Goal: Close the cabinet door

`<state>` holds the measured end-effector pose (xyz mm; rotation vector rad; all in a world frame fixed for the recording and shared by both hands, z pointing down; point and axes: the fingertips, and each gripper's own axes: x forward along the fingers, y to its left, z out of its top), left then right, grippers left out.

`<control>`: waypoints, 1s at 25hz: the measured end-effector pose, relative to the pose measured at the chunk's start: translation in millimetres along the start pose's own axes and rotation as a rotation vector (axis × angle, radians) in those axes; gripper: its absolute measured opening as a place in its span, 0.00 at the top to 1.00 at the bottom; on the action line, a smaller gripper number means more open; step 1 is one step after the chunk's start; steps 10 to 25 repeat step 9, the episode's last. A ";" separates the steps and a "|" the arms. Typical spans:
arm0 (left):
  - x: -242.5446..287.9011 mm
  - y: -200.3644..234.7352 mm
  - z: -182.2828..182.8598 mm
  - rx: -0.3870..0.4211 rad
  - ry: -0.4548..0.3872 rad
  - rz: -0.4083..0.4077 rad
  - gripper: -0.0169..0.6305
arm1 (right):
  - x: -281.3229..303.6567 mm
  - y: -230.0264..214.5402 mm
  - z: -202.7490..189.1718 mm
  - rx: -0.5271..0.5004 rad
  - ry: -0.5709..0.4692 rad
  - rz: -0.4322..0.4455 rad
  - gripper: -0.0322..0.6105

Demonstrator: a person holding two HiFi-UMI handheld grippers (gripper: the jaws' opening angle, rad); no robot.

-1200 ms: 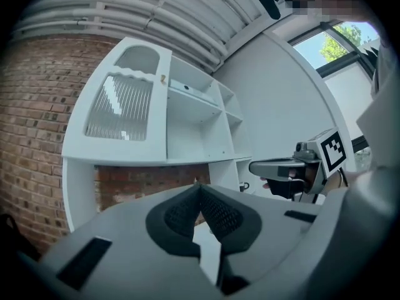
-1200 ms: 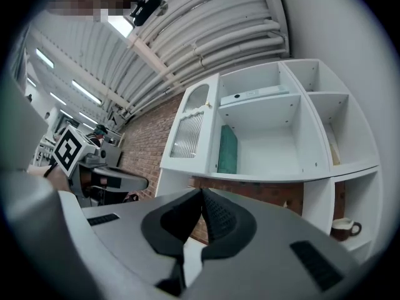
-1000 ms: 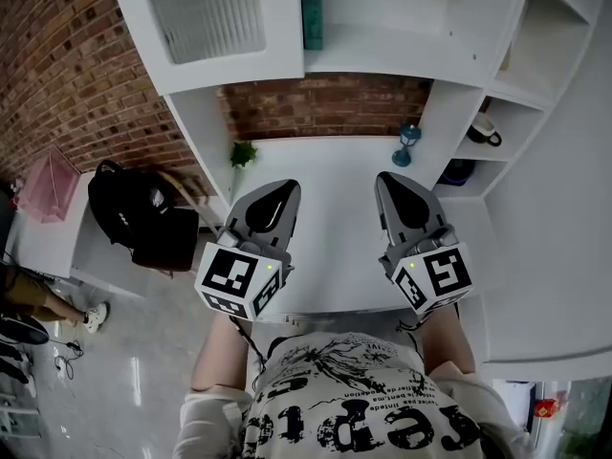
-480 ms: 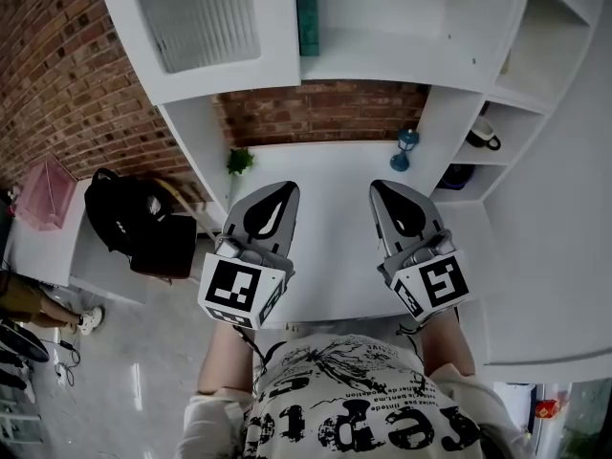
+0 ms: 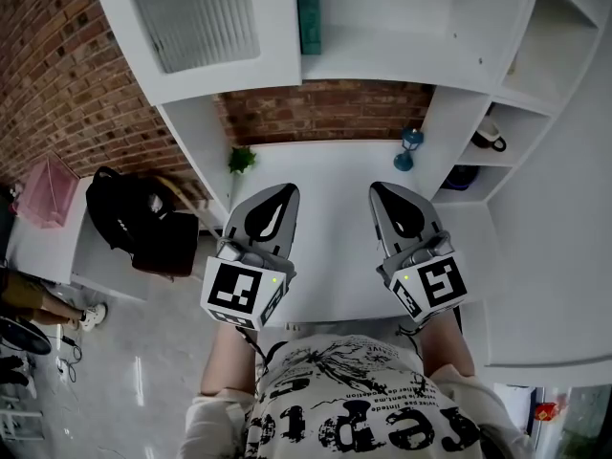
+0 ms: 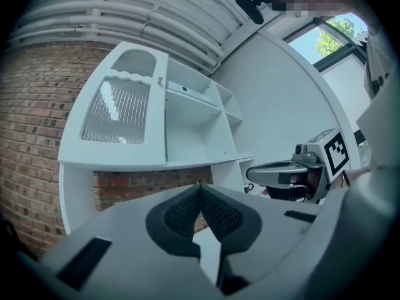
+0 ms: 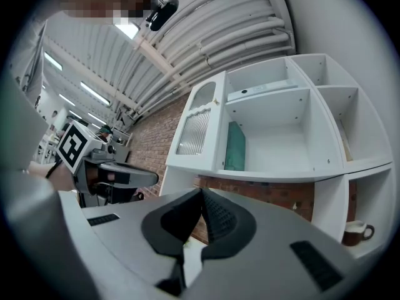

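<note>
Cabinet door left of the open shelf (book inside); plant on the desk below

The surface lies bare ahead, between a plant at the back left and a blue lamp at the back right. Above, the door stands open left of the cabinet bay, which is free but for a teal book against its left wall.

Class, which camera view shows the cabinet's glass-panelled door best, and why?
The left gripper view: the cabinet door appears whole, nearly face-on. The head view crops its top; the right gripper view shows it small and angled.
</note>
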<state>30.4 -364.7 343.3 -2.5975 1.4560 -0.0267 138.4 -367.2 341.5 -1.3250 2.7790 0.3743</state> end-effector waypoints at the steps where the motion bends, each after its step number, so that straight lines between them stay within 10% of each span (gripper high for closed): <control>1: 0.4 -0.8 -1.1 -0.001 0.003 -0.002 0.95 | -0.3 -0.7 -1.0 0.002 0.001 -0.001 0.93; 25: 4.1 -6.9 -2.5 0.001 0.021 -0.022 0.95 | -0.2 -7.4 -2.4 0.013 0.009 -0.011 0.93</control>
